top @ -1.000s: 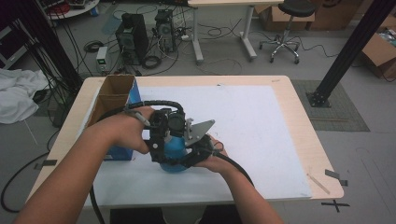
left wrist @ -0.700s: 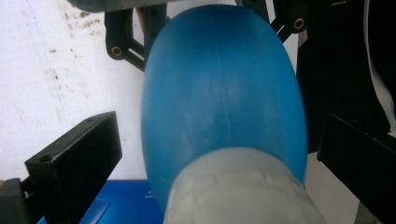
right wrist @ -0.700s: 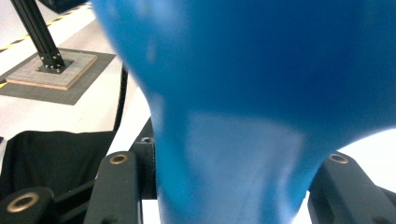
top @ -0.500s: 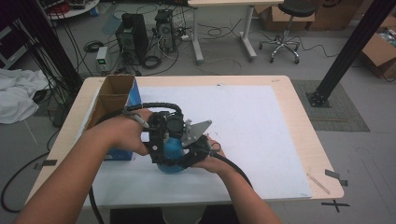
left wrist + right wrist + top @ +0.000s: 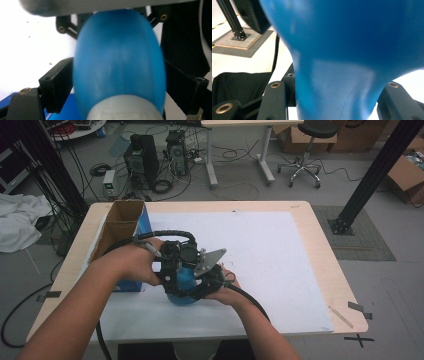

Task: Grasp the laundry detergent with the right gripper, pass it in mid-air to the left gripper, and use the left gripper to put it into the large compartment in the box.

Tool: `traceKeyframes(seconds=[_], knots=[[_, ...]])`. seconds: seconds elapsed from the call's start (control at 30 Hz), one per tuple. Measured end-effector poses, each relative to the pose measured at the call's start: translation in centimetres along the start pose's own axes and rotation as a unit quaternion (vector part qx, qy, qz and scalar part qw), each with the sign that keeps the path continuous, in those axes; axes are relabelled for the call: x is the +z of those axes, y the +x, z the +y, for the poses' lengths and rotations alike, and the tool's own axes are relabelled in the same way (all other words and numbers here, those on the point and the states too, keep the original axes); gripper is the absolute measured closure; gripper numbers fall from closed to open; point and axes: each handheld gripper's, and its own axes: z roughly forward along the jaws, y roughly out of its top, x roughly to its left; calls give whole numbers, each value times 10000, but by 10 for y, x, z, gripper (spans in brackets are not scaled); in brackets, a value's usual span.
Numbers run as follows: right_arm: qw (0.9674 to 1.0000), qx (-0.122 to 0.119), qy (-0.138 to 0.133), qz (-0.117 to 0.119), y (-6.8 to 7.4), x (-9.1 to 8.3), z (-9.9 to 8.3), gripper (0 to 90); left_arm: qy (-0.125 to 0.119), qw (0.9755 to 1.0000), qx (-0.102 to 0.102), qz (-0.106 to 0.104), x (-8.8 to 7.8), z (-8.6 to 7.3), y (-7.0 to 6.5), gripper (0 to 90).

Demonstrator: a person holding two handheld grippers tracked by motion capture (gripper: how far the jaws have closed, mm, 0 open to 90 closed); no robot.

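Near the table's front edge, both hands hold their grippers tight together around a blue balloon point(image 5: 181, 284) over the white sheet point(image 5: 280, 265). The right gripper point(image 5: 210, 279) has its jaws pinching the balloon's narrow neck; the left gripper point(image 5: 172, 265) has its jaws pressed against the balloon's rounded sides. Just left of them stands an open cardboard box point(image 5: 120, 227) with blue sides. Beyond the table point(image 5: 325, 250), computer towers point(image 5: 141, 156) and cables lie on the floor.

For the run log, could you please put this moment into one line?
blue bulb: between both hands over white sheet | left tongs: shut on bulb's body | right tongs: shut on its neck | open box: at left
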Motion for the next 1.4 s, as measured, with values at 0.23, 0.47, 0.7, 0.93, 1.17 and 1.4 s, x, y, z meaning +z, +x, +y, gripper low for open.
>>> traceKeyframes(seconds=[0.23,0.47,0.7,0.93,1.17,1.4], knots=[[9999,-69,-52,-57,-2,0,0,472,-14,9999,34,101,-1,3,-1,206],[10000,66,10,-6,0,-2,0,472,-13,10000,20,68,0,1,-1,264],[9999,119,-1,-27,1,-2,-1,472,-6,10000,31,84,-1,1,-1,296],[9999,104,22,-38,1,-1,-2,472,38,9999,2,154,0,1,-2,340],[9999,104,6,-36,1,0,-2,472,34,9996,-7,293,0,1,-3,376],[9999,51,-3,-92,1,0,-1,469,188,9992,-35,351,-1,4,-5,385]])
